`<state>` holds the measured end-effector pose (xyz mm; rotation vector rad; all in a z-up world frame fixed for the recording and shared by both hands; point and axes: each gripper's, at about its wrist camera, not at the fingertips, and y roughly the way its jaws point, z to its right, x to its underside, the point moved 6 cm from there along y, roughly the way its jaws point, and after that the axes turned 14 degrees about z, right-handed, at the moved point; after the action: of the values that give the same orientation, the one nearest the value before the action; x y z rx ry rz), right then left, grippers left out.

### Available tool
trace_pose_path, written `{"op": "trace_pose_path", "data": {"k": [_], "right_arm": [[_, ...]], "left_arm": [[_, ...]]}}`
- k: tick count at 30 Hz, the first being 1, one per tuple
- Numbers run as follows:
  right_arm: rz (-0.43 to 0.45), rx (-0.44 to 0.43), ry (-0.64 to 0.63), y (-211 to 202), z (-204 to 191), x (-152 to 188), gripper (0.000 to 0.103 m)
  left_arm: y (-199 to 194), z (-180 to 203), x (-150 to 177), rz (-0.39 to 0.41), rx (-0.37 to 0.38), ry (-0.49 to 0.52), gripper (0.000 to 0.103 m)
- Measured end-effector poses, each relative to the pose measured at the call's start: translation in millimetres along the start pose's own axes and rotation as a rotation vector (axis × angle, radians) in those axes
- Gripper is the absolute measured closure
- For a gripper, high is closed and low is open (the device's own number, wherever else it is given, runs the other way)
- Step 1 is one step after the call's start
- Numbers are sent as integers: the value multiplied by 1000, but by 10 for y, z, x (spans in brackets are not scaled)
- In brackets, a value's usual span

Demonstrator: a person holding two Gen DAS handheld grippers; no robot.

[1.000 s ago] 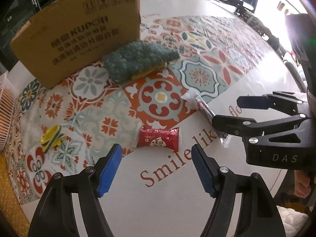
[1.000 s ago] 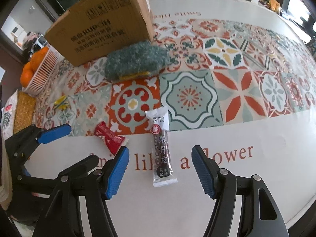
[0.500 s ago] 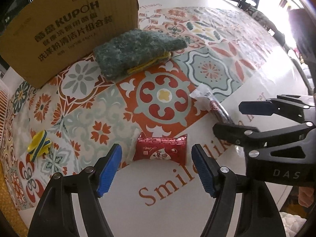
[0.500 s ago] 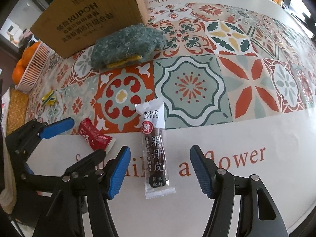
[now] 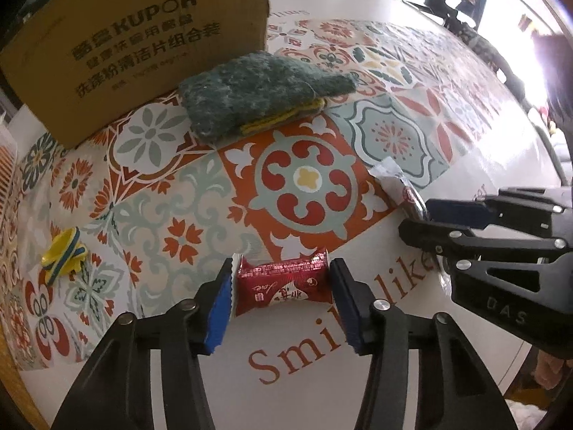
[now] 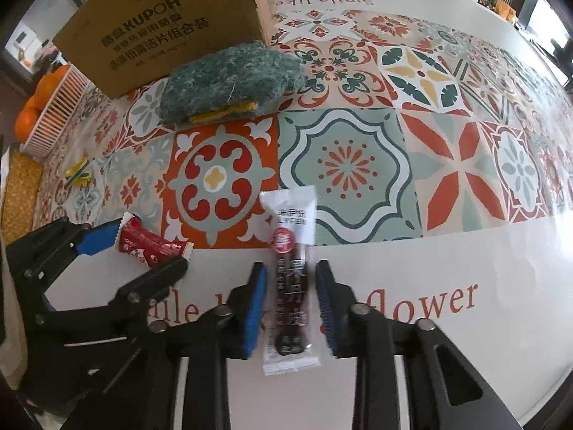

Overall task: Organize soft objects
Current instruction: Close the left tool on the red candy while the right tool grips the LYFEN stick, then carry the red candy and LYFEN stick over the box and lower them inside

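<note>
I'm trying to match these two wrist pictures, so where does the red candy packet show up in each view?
Left wrist: the red candy packet sits low centre, between the left gripper fingers.
Right wrist: the packet lies at lower left, in that gripper.
Shared landmark: the green scouring pad before the cardboard box.

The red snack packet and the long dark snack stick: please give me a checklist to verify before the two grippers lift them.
1. Red snack packet centred in the left gripper: ok.
2. Left pads touching the packet's crimped ends: ok; firmness of grip: cannot tell.
3. Long dark snack stick between the right gripper pads: ok.
4. Right pads touching the stick: not ok, small gaps show on both sides.
5. Two grippers apart from each other: ok.
6. Green scouring pads and cardboard box away from both grippers: ok.
</note>
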<state>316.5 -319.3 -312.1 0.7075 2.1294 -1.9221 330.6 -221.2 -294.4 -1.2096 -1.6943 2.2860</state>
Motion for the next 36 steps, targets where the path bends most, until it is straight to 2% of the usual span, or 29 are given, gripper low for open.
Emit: {"op": "trace_pose_path", "data": {"k": [6,10,15,24,36], "right_arm": [[6,4,10,-16,1,-3,78],[17,1,8,-115,57,20,78],[31,-16,2,-198,17,33,78],[41,-32,-3,-267,-70,57,78],[41,-77,2,-356,-275,171,78]], "left_arm": [[-134,-108,19,18,-11,-87,63],[-220,-110,35,28,-16,-105,66],[-327,-125,24,54,-7,-128,76],[-504,-224,140,73,1,-131,79],[-729,-297,264,108,0,-205,83]]}}
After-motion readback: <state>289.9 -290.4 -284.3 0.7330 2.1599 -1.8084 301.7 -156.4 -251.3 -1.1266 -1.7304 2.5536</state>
